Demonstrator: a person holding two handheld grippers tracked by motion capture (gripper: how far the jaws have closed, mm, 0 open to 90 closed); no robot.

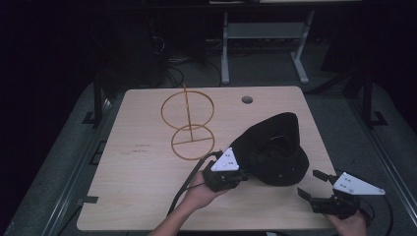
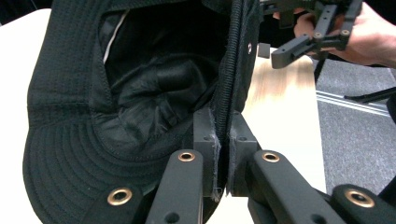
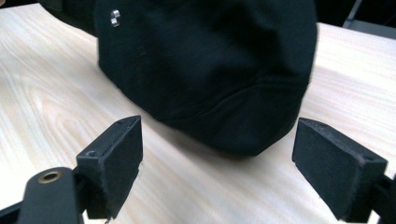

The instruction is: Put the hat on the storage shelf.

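Note:
A black bucket hat (image 1: 275, 147) lies upturned on the right half of the wooden table (image 1: 142, 187), its inside showing. My left gripper (image 1: 240, 173) is shut on the hat's brim at its near-left edge; in the left gripper view the brim (image 2: 223, 140) is pinched between the two pads. My right gripper (image 1: 311, 184) stands open near the table's front right corner, a short way from the hat. In the right gripper view the hat (image 3: 210, 60) lies just beyond the spread jaws.
A gold wire stand (image 1: 188, 123) made of two rings and an upright rod stands at the table's middle back. A round cable hole (image 1: 247, 100) sits near the far edge. Desk legs and cables stand on the floor beyond the table.

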